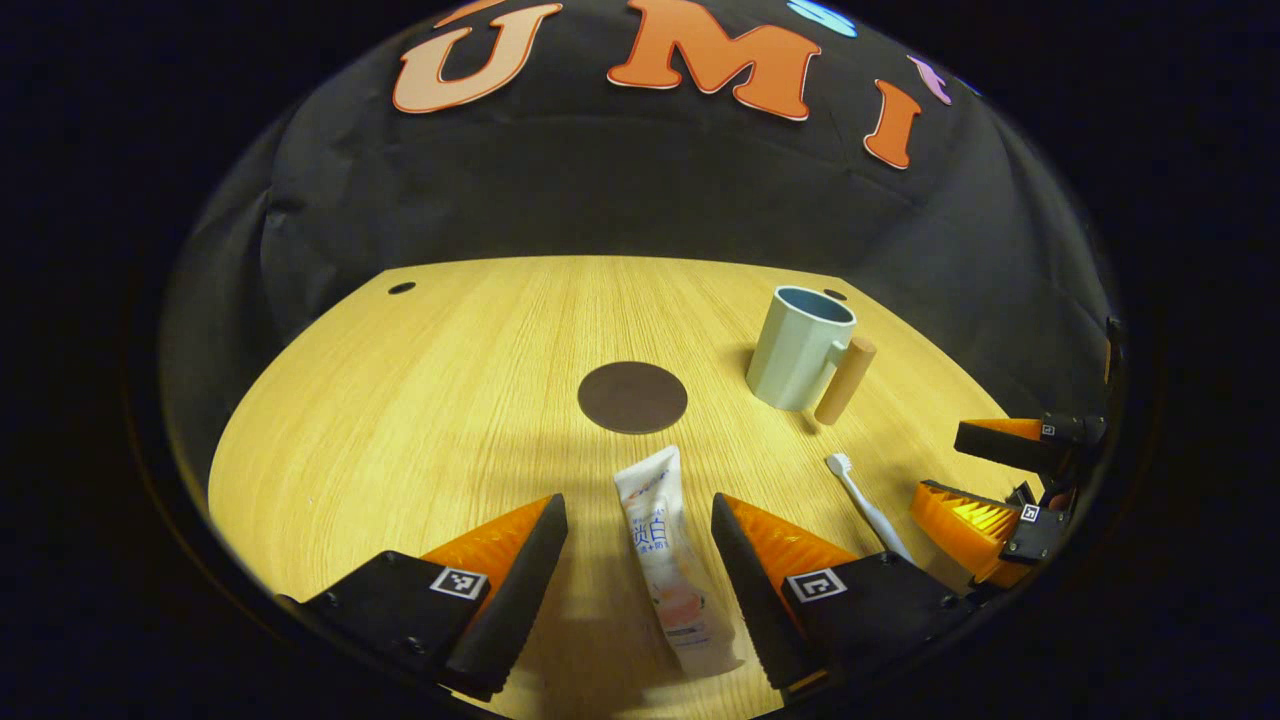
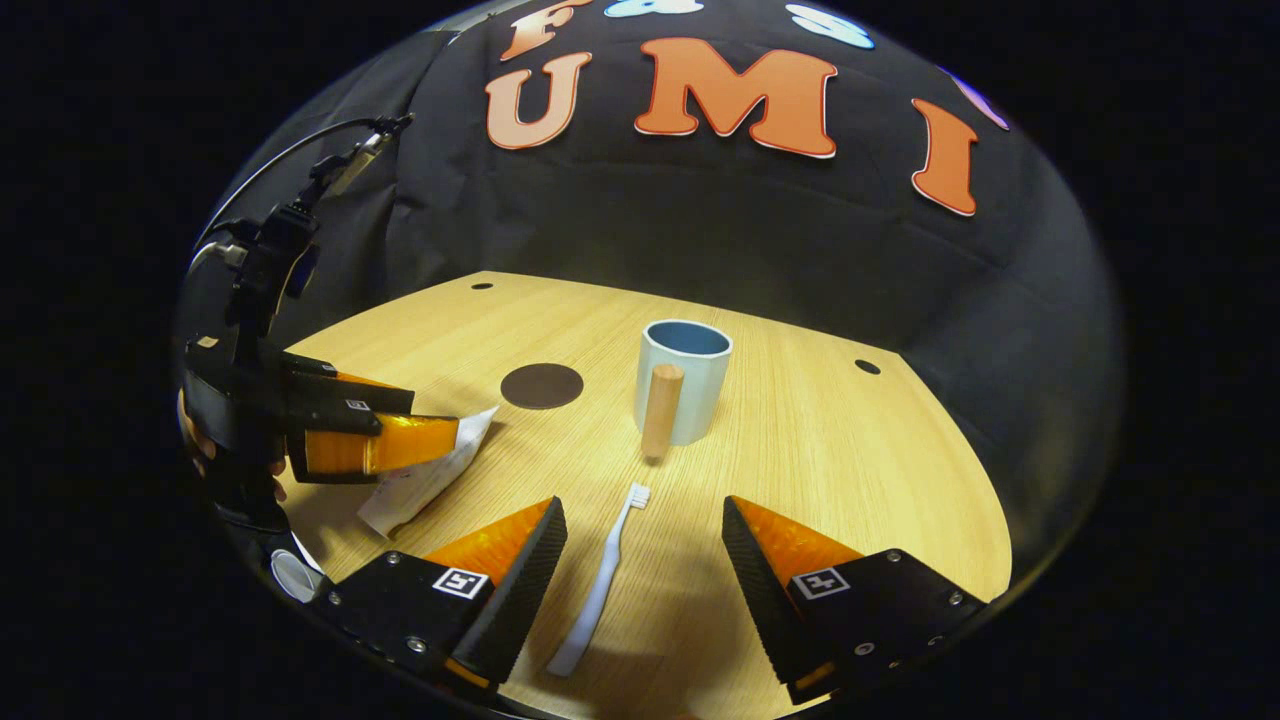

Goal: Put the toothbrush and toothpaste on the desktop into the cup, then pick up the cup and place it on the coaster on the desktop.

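The counter [image 1: 420,400] is showing pale wood grain with a smooth, faintly shiny finish. At twelve o'clock, matt black cloth [image 1: 620,190] is hanging wrinkled. The cup [image 1: 800,345] is looking like matt plastic, its handle [image 1: 845,380] like bare wood. The toothpaste tube [image 1: 665,555] is gleaming, glossy plastic; the coaster [image 1: 632,397] is lying matt and dark.

On a wooden desk [image 2: 800,460], a white toothbrush [image 2: 603,580] lay between the spread fingers of the right tongs [image 2: 640,520], touching neither, bristle end pointing far. Beyond it stood a pale blue cup [image 2: 690,385], upright, its wooden handle [image 2: 661,411] facing near. A dark round coaster [image 2: 541,386] lay to the cup's left. At the left edge, the left tongs [image 2: 400,425], held by a hand [image 2: 200,445], hovered at a white toothpaste tube [image 2: 420,485] lying on the desk.
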### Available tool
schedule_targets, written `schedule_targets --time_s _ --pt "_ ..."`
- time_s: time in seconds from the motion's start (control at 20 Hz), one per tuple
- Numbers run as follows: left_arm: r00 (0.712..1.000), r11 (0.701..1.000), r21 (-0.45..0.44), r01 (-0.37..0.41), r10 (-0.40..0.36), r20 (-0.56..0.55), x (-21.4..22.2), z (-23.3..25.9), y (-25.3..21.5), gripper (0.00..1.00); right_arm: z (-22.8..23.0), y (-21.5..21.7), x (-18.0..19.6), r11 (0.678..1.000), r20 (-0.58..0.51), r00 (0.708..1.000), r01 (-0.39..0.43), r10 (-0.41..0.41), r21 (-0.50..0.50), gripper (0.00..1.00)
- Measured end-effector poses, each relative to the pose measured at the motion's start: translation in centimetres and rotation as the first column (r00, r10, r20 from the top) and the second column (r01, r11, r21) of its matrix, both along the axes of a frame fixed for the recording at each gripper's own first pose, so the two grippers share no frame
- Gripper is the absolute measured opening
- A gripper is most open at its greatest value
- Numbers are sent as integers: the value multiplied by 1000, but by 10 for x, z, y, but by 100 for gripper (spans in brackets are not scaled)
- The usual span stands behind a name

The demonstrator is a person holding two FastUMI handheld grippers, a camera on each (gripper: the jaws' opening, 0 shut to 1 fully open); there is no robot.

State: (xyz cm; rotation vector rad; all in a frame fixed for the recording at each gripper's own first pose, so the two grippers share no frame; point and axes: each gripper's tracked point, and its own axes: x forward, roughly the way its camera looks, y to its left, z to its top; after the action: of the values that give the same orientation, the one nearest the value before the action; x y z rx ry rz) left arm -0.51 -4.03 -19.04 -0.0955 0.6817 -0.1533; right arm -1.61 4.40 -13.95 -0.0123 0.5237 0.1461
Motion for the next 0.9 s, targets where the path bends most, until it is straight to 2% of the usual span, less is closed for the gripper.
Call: schedule_targets --time_s 0.15,0.2,0.35,0.4,0.55,0.65,0.7,0.75,0.9 --pt "999 1000 2 0 0 -38 -5 -5 3 96 -9 1 -5 1000 -27 1000 -4 4 2 95" --pt "999 1000 -6 -4 4 -53 -6 -6 4 91 -12 3 -7 1000 -51 999 -11 12 10 95" --pt "993 1000 -15 -4 3 -118 -14 -17 3 86 -17 4 -11 1000 -87 996 -18 20 23 91" --pt "994 1000 2 -7 7 -108 -11 -18 6 88 -18 4 -11 1000 -92 995 -19 21 16 91" --pt "992 999 34 -2 6 -126 -8 -25 0 75 -23 6 -12 1000 -108 994 -26 27 12 91" --pt "991 999 42 7 -1 -133 -10 -26 -5 74 -27 8 -13 999 -126 991 -35 36 8 91" --pt "990 999 43 3 3 -139 -10 -24 -6 71 -29 10 -15 999 -136 990 -39 40 7 89" --pt "989 999 45 4 3 -146 -11 -25 -5 55 -29 12 -15 999 -142 989 -41 42 7 88" --pt "987 999 43 7 0 -164 -13 -24 -7 56 -31 14 -14 999 -157 987 -39 40 12 88"
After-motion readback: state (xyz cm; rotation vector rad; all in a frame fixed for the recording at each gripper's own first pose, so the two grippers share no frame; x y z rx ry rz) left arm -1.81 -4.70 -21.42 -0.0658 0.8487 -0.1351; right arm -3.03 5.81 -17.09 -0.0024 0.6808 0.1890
